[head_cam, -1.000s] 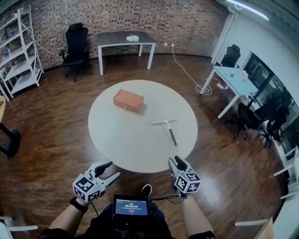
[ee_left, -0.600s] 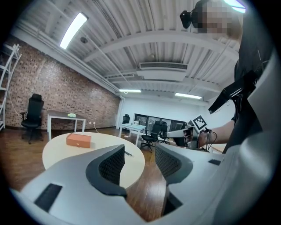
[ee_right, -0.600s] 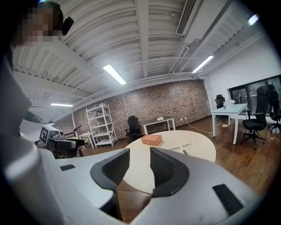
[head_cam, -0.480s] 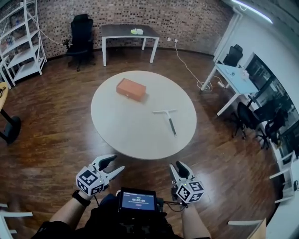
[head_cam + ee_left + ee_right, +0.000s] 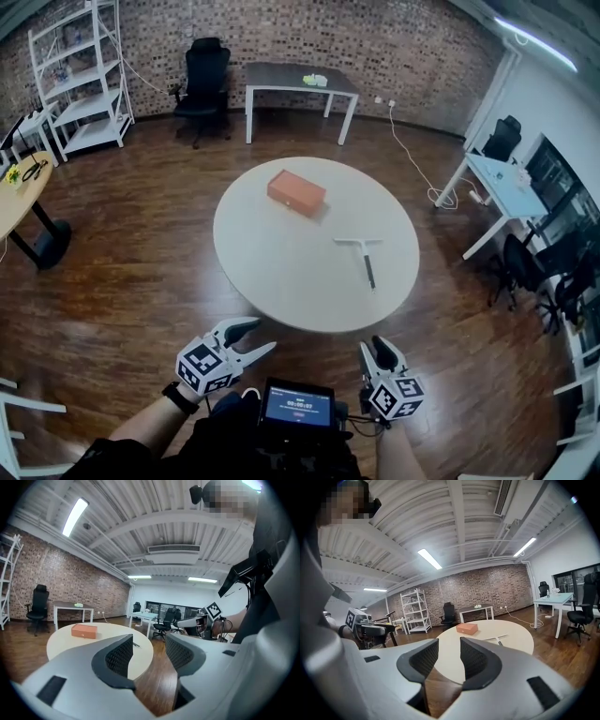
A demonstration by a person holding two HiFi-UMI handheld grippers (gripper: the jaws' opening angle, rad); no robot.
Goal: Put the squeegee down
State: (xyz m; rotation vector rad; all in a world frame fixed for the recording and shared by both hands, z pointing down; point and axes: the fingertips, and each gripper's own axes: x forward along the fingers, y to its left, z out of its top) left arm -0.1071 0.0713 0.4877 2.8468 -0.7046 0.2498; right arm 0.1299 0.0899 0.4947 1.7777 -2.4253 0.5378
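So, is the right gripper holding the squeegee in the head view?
No, the squeegee lies flat on the round table, and the right gripper hangs off the table with nothing between its jaws.

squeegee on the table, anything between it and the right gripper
Nothing visible. The squeegee lies on the round table, only bare tabletop and floor toward the right gripper; the orange box sits well aside.

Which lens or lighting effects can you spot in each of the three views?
Head view: fisheye bows the brick wall; the white table is evenly lit, the squeegee sharp. Left gripper view: black corners, ceiling lamp burnt out white. Right gripper view: black corners too, mosaic patch top left.
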